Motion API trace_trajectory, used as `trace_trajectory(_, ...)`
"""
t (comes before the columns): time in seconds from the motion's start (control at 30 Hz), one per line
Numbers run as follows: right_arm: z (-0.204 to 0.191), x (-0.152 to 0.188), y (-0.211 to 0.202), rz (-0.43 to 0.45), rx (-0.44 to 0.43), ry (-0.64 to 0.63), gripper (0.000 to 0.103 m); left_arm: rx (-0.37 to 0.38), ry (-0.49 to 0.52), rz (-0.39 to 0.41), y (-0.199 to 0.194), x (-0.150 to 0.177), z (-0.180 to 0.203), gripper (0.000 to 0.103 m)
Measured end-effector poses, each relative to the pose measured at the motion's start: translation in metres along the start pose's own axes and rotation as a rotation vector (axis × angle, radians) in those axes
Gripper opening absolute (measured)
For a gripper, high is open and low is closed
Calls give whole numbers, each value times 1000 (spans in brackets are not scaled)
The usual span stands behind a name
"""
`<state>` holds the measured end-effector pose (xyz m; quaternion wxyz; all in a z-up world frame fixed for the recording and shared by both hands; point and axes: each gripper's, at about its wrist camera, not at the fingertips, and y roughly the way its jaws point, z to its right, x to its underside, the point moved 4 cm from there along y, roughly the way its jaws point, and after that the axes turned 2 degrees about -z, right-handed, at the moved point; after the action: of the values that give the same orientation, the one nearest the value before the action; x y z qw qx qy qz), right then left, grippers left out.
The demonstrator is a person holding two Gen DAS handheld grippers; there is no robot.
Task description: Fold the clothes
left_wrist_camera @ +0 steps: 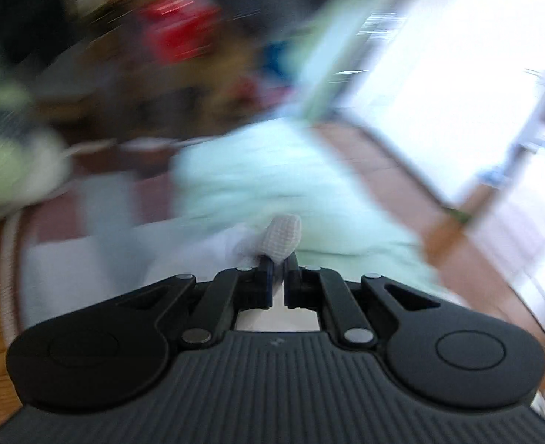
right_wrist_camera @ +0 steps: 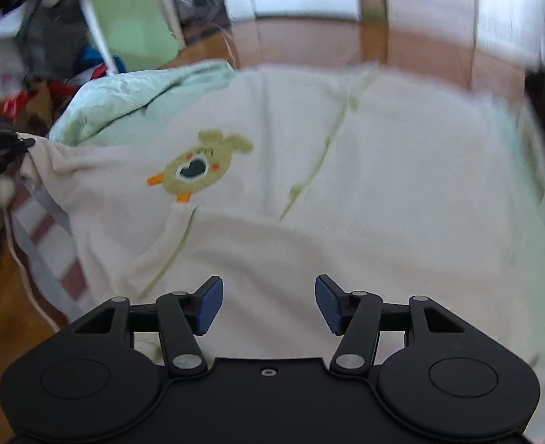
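cream top spread flat, one corner pinched

a cream top (right_wrist_camera: pixel 309 170) is laid out flat on a striped rug (right_wrist_camera: pixel 46 229) on the floor. its long side runs from left to right in the right wrist view. a green cartoon animal patch (right_wrist_camera: pixel 198 164) with orange feet is sewn on it, and the patch is tilted, its ears up and to the right. thin green stitched lines run slantwise across the cloth. no words or brand can be read on it.

the right gripper (right_wrist_camera: pixel 268 305) is held just over the near edge of the top, its blue pads wide apart with nothing between them.

the left gripper (left_wrist_camera: pixel 279 275) is closed on a fold of cream cloth that sticks up between its fingers. in the right wrist view the left corner of the top is seen lifted at that gripper.

a pale green cloth (right_wrist_camera: pixel 131 100) is bunched at the far left edge of the top. the left wrist view is very blurred.
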<state>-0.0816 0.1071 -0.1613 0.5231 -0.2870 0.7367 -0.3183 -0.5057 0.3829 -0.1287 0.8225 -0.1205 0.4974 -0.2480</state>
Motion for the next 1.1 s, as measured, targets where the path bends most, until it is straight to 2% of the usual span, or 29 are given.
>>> trace_trajectory(0.1,14,10,10,-47,-90,156,61,209,162,-35,-31,14,78,4)
trace_trajectory(0.17,24,17,14,-58,-115,230,61,305,306,-81,-53,33,133,4)
trace_trajectory(0.27,32,24,10,-47,-125,271,61,496,396,-170,-83,69,193,4)
trace_trajectory(0.33,28,27,2,-14,-133,242,61,601,445,-280,-91,103,223,5)
trace_trajectory(0.37,25,28,-2,5,-134,219,61,639,476,-345,-92,122,235,9)
trace_trajectory(0.43,16,36,-4,10,-108,149,61,695,539,-483,-93,162,257,39)
trace_trajectory(0.47,13,39,-3,2,-92,122,61,656,574,-576,-84,183,260,68)
trace_trajectory(0.5,10,43,-3,-6,-76,95,61,618,596,-647,-77,199,261,67)
trace_trajectory(0.57,7,50,2,-38,-61,75,61,560,562,-649,-68,197,247,67)
trace_trajectory(0.67,8,55,4,-41,-79,84,61,473,511,-651,-54,195,225,70)
trace_trajectory(0.8,18,44,11,-27,-82,146,61,344,446,-654,-35,191,195,72)
trace_trajectory(0.87,12,39,9,-2,-45,91,61,201,444,-666,-18,192,175,72)
trace_trajectory(0.93,6,35,7,22,-8,35,61,144,456,-671,-11,197,162,72)
trace_trajectory(1.0,-14,29,9,8,-35,-63,61,87,468,-675,-4,203,149,72)
trace_trajectory(1.07,-31,23,18,-39,-93,-98,61,29,479,-679,4,208,137,72)
trace_trajectory(1.1,-39,22,27,-57,-90,-117,61,1,484,-681,7,209,131,72)
